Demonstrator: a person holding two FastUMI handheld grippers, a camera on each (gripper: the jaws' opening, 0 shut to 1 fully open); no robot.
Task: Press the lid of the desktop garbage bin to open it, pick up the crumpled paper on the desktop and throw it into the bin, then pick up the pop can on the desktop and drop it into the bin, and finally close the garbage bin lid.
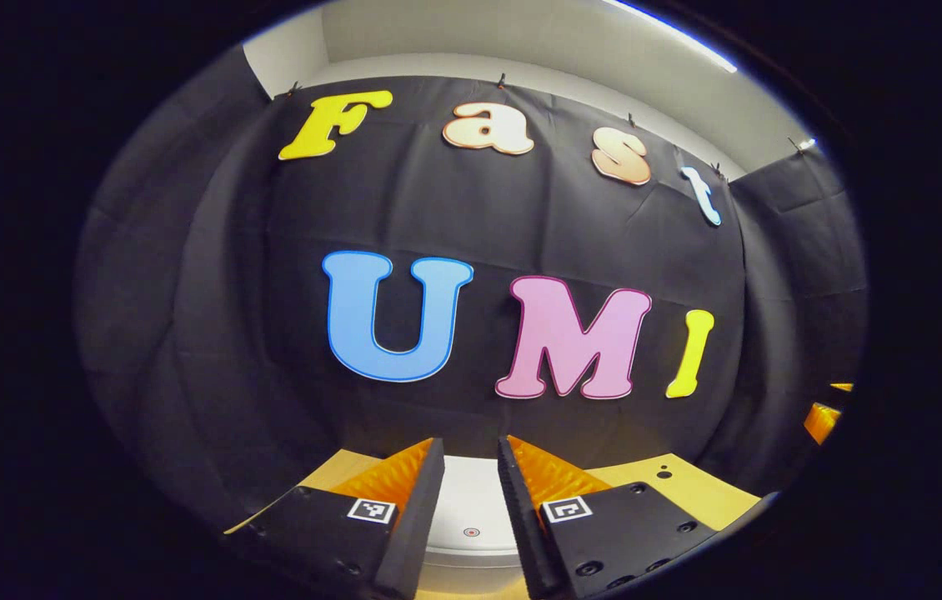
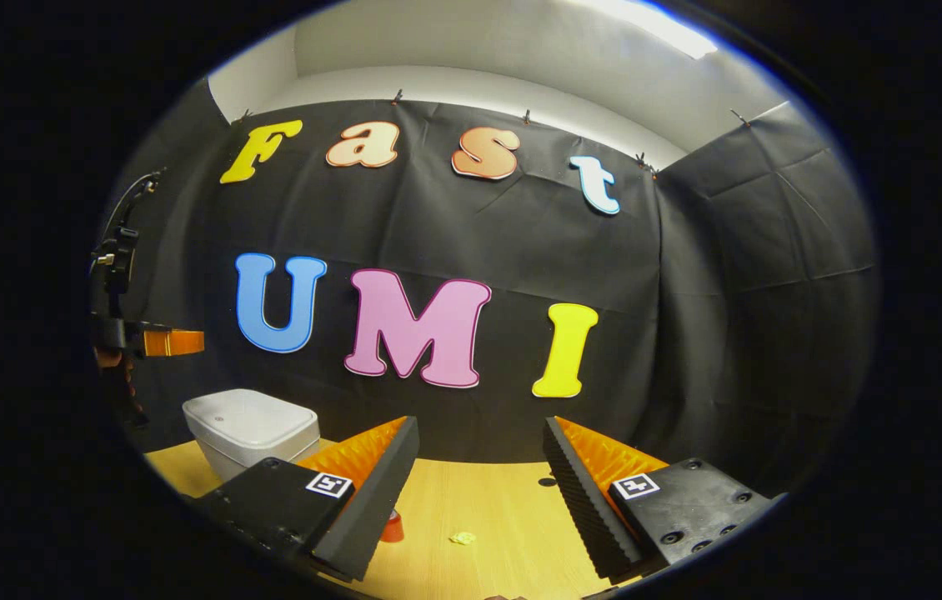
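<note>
1. Left gripper view, bottom centre: the left gripper [image 1: 471,500] has its two fingers drawn near each other with a narrow gap between them, pinching nothing. A square black-and-white marker tag sits on each finger block, two in all; they bear no readable writing.
2. Through that gap shows the white lid of the garbage bin [image 1: 471,521], lower centre, with one small round mark on it. The lid lies shut. Whether the fingers touch it cannot be told.
3. The wooden desktop [image 1: 688,492] shows at the lower right of that frame, with small dark holes in it.
4. Right gripper view, bottom: the right gripper [image 2: 479,492] is spread wide, its fingers well apart and holding nothing. It too carries two marker tags, one per finger.
5. One white garbage bin [image 2: 250,429] stands at the lower left on the desktop [image 2: 479,500], lid down.
6. One crumpled paper [image 2: 462,538], small and pale yellow, lies on the desktop at bottom centre, between the fingers.
7. One pop can [image 2: 392,527], red, peeks out just beside the left-hand finger, mostly hidden; no label can be read.
8. At the left edge, above the bin, the other gripper [image 2: 171,342] juts in.
</note>
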